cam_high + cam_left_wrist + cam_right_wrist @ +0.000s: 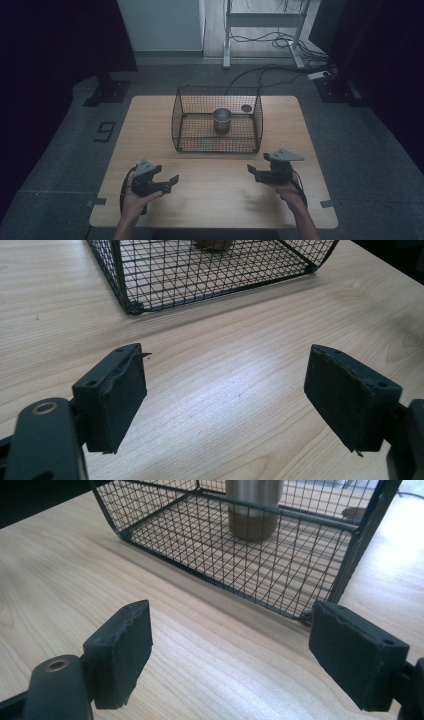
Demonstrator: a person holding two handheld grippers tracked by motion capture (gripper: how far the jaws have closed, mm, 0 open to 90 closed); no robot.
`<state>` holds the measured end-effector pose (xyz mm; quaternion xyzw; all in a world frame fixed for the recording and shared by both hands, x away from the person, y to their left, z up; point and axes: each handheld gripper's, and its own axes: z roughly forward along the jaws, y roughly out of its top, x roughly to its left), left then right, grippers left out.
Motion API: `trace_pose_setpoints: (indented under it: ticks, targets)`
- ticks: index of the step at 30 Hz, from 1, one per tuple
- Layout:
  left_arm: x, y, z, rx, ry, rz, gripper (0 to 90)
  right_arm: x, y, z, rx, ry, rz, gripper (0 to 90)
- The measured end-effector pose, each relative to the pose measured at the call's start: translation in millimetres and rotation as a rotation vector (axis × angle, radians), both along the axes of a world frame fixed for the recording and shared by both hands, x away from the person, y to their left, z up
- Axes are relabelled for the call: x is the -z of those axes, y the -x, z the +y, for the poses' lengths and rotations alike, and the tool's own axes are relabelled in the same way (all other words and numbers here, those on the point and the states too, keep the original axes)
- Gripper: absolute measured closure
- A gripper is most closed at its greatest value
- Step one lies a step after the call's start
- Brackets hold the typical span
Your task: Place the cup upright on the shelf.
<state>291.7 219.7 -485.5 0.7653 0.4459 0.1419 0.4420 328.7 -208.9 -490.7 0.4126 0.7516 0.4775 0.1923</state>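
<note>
A black wire basket [180, 122] stands at the middle of the wooden table [150, 150], and a steel cup [222, 120] stands upright inside it. My left gripper [170, 182] hovers near the table's front left, open, with nothing between its jaws. My right gripper [256, 171] is at the front right, also open and empty, its jaws pointing left. In the left gripper view the basket's corner [131, 307] lies ahead of the open gripper [225, 402]. The right gripper view looks past its open gripper [230, 652] at the basket wall [280, 565] and the cup [253, 510] behind it.
A small dark round object [246, 108] lies on the table behind the basket's far right corner. Bare wood stretches between the grippers and the basket. Beyond the table stand a desk frame [260, 30] with cables on the floor and dark stands at both sides.
</note>
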Motion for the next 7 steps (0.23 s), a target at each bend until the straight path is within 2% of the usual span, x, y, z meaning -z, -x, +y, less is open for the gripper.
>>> trace_pose_setpoints:
  ticks: [7]
  targets:
    - [-0.7,-0.3,2.6,-0.005,0.004,-0.001,17.3,1.9,-0.2,0.3,-0.001,0.006,0.003,16.5]
